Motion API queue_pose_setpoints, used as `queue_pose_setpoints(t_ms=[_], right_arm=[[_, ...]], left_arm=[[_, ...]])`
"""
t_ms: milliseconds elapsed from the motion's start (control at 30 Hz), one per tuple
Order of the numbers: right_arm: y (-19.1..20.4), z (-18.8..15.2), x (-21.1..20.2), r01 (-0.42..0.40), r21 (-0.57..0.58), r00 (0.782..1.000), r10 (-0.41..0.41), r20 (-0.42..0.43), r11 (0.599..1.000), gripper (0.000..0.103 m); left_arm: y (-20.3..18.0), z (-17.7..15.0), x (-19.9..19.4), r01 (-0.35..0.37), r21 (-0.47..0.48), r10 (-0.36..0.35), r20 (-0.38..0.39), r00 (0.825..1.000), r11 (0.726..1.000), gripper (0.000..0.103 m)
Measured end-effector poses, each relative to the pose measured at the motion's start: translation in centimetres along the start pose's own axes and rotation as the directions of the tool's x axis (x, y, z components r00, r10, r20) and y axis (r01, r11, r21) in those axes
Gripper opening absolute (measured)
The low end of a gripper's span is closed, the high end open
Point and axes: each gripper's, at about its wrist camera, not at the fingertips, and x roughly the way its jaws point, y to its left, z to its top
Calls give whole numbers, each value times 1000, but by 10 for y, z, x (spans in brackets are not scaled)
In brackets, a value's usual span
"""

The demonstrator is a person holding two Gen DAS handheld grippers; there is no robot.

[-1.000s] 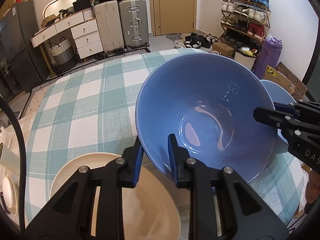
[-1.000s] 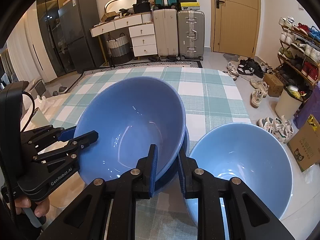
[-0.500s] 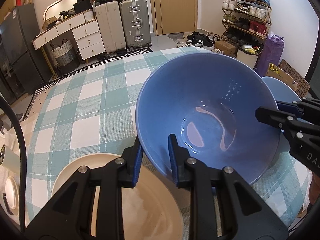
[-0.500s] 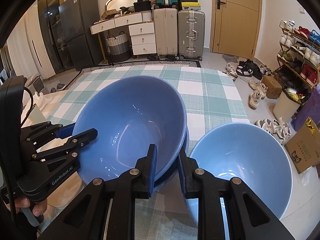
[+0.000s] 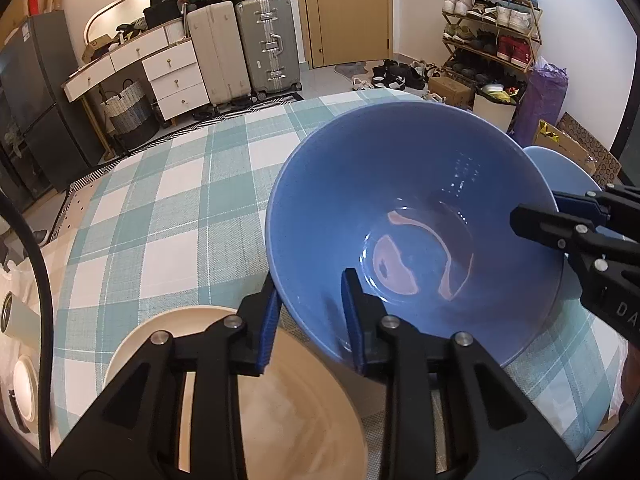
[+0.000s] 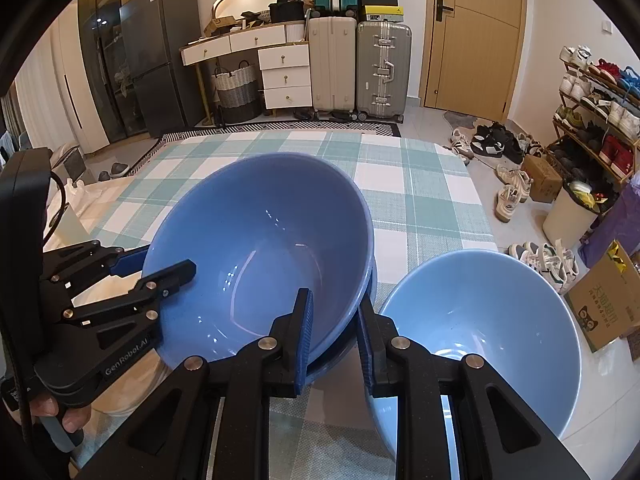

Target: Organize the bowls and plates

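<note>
On checked tablecloth (image 5: 168, 200): big blue bowl (image 5: 408, 216), shiny inside, sits tilted in second blue bowl (image 6: 366, 296). Paler blue bowl (image 6: 480, 320) just beside. Cream plate (image 5: 288, 400) near. Left gripper (image 5: 310, 316) opening, rim between pads. Right gripper (image 6: 334, 340) clamped on bowl rims. Left gripper says "GenRobot.AI".

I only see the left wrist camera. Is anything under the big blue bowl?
Observer: Yes. The dark blue bowl sits nested in a second blue bowl.
Operator: What's the other hand-held gripper pinching?
Observer: The right hand-held gripper clamps both rims together, one finger inside and one outside.
Operator: Is the light blue bowl empty?
Observer: Yes, the light blue bowl holds nothing.
</note>
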Motion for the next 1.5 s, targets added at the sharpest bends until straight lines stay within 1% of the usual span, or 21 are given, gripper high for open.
queue_pose_setpoints(t_ms=[233, 433, 667, 733, 867, 933, 967, 1000, 1033, 1133, 1200, 1233, 1333, 1367, 1400, 1433, 1500], right_arm=[[-2, 1, 1, 8, -4, 1000, -8, -2, 1000, 22], [-6, 1, 5, 25, 12, 1000, -25, -12, 1000, 26], [-10, 1, 5, 5, 29, 1000, -5, -14, 1000, 29], [-10, 1, 5, 2, 29, 1000, -2, -15, 1000, 31], [-11, 2, 5, 13, 40, 1000, -12, -18, 999, 32], [-12, 2, 2, 8, 49, 1000, -7, -16, 999, 36], [-13, 2, 0, 4, 50, 1000, -4, -8, 999, 41], [-13, 3, -2, 1, 52, 1000, -1, 1, 999, 47], [-14, 3, -6, -7, 55, 1000, 7, 13, 998, 51], [-15, 5, -15, -20, 60, 999, 17, 39, 998, 59], [-16, 6, -20, -34, 67, 998, 30, 52, 997, 72], [-17, 6, -22, -44, 71, 998, 39, 58, 996, 75], [-17, 7, -28, -56, 75, 996, 51, 70, 996, 86], [-17, 7, -29, -57, 74, 996, 52, 73, 996, 87], [-17, 7, -31, -56, 73, 996, 50, 75, 996, 88], [-16, 7, -32, -53, 72, 996, 47, 76, 996, 90], [-17, 7, -35, -48, 73, 996, 42, 83, 996, 94]], left_arm=[[1, 0, 1, 14, -7, -14, 0, 1000, 1000, 28], [1, -1, 3, 33, -8, -33, -9, 999, 999, 32], [1, -2, 3, 43, -13, -44, -23, 999, 999, 35], [1, -3, 3, 40, -11, -41, -26, 999, 999, 41], [1, -3, -1, 39, -15, -39, -17, 999, 999, 50], [2, -3, -3, 43, -22, -43, -12, 999, 999, 62], [2, -2, -4, 46, -25, -46, -9, 999, 999, 66], [3, -2, -6, 51, -30, -51, -3, 999, 998, 73], [4, -2, -8, 55, -34, -55, 3, 998, 998, 75], [6, 0, -13, 67, -44, -67, 10, 998, 997, 77], [6, 0, -15, 71, -47, -71, 10, 997, 996, 79], [6, -1, -16, 73, -47, -73, 8, 997, 996, 79], [6, -2, -18, 76, -46, -76, 7, 997, 996, 83], [6, -2, -20, 75, -47, -75, 9, 997, 996, 85], [5, -2, -22, 73, -47, -73, 12, 997, 996, 91], [5, -3, -23, 72, -48, -72, 15, 997, 996, 102], [4, -3, -28, 69, -51, -67, 29, 997, 996, 101]])
